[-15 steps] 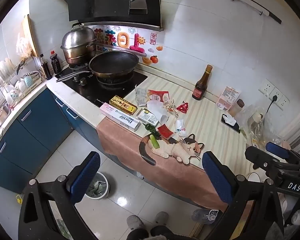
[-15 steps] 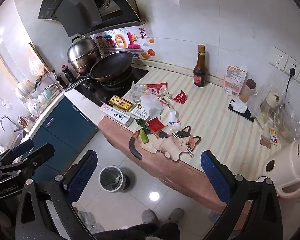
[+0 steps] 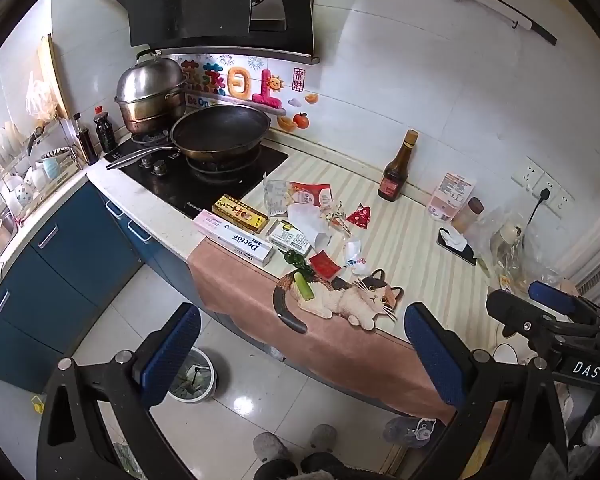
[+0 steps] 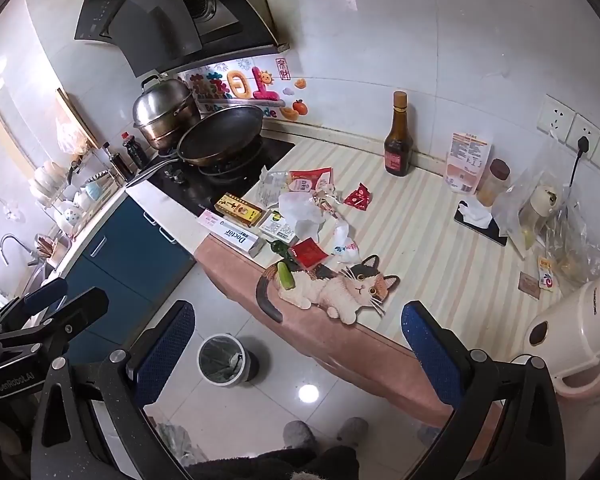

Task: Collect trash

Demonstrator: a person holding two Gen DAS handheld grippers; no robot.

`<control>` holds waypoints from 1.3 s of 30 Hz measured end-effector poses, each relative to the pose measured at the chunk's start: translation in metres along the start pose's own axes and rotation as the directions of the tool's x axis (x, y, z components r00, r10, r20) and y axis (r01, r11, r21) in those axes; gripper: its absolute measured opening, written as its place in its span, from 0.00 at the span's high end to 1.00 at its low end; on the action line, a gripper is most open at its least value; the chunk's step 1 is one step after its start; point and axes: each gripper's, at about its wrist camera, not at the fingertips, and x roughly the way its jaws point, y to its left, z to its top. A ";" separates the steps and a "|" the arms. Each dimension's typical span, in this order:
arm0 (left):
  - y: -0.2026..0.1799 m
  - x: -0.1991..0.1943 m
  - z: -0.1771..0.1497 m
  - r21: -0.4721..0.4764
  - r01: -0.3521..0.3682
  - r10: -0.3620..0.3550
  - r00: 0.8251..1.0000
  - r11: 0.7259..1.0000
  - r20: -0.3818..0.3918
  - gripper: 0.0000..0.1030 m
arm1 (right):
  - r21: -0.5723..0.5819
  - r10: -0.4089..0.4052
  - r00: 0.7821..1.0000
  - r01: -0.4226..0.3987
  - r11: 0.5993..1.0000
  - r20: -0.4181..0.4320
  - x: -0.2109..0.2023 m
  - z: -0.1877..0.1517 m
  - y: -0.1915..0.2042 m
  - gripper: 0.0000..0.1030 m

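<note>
Trash lies in a heap on the striped counter [image 3: 420, 248]: red wrappers [image 3: 325, 265] [image 4: 309, 253], crumpled white plastic [image 3: 306, 216] [image 4: 300, 210], small cartons [image 3: 290, 237], a white "Doctor" box [image 3: 236, 238] [image 4: 230, 233], a yellow box [image 3: 240, 212] and a green vegetable piece [image 3: 303, 285] [image 4: 285, 276]. A small white bin [image 3: 192, 376] [image 4: 222, 359] stands on the floor below. My left gripper [image 3: 300, 352] and right gripper [image 4: 296, 348] are both open and empty, held back from the counter edge.
A cat-shaped mat [image 3: 340, 300] lies at the counter edge. A wok [image 3: 220, 132] and steamer pot [image 3: 150, 94] sit on the stove. A dark bottle [image 4: 398, 140], bags, a jar and a pink kettle [image 4: 580, 332] stand at the right. Blue cabinets [image 3: 60, 248] are at the left.
Both views have shifted very slightly; nothing on the counter has moved and both grippers remain open.
</note>
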 end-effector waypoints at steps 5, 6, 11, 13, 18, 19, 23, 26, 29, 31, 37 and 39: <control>-0.004 0.004 0.003 0.001 0.002 -0.002 1.000 1.000 0.002 0.00 | 0.002 0.002 1.000 -0.002 1.000 0.001 0.000 0.000 0.000 0.00; -0.008 0.003 0.002 0.002 0.002 -0.002 1.000 1.000 0.002 0.00 | 0.001 0.002 1.000 -0.002 1.000 0.002 -0.001 0.000 0.000 0.00; -0.012 0.001 -0.001 0.007 0.008 -0.009 1.000 1.000 0.009 0.00 | -0.001 0.003 1.000 -0.003 1.000 0.003 -0.001 0.000 0.000 0.00; -0.013 0.000 -0.001 0.005 0.010 -0.010 1.000 1.000 0.011 0.00 | 0.000 0.003 1.000 -0.003 1.000 0.004 -0.001 0.000 0.000 0.00; -0.020 0.002 0.001 0.006 0.013 -0.013 1.000 1.000 0.009 0.00 | -0.001 0.002 1.000 -0.002 1.000 0.004 -0.001 0.000 0.000 0.00; -0.022 0.003 0.001 0.007 0.014 -0.014 1.000 1.000 0.008 0.00 | -0.002 0.001 1.000 -0.001 1.000 0.004 -0.001 0.000 0.000 0.00; -0.029 0.006 0.003 0.004 0.017 -0.017 1.000 1.000 0.006 0.00 | -0.001 0.002 1.000 -0.002 1.000 0.004 -0.001 0.000 0.000 0.00; -0.015 -0.002 0.000 0.004 0.017 -0.017 1.000 1.000 0.011 0.00 | -0.001 0.002 1.000 -0.002 1.000 0.003 -0.002 0.007 -0.010 0.00; -0.019 -0.003 0.000 0.004 0.016 -0.016 1.000 1.000 0.011 0.00 | 0.001 0.005 1.000 -0.005 1.000 0.002 -0.002 0.008 -0.012 0.00; -0.023 -0.003 0.001 0.005 0.015 -0.015 1.000 1.000 0.013 0.00 | 0.001 0.005 1.000 -0.005 1.000 0.003 -0.004 0.012 -0.012 0.00; -0.016 -0.003 0.000 0.000 0.031 -0.031 1.000 1.000 0.005 0.00 | -0.002 0.008 1.000 -0.008 1.000 0.006 -0.007 0.015 -0.003 0.00; -0.019 -0.004 0.001 0.003 0.031 -0.031 1.000 1.000 0.007 0.00 | -0.001 0.007 1.000 -0.007 1.000 0.006 -0.007 0.015 -0.001 0.00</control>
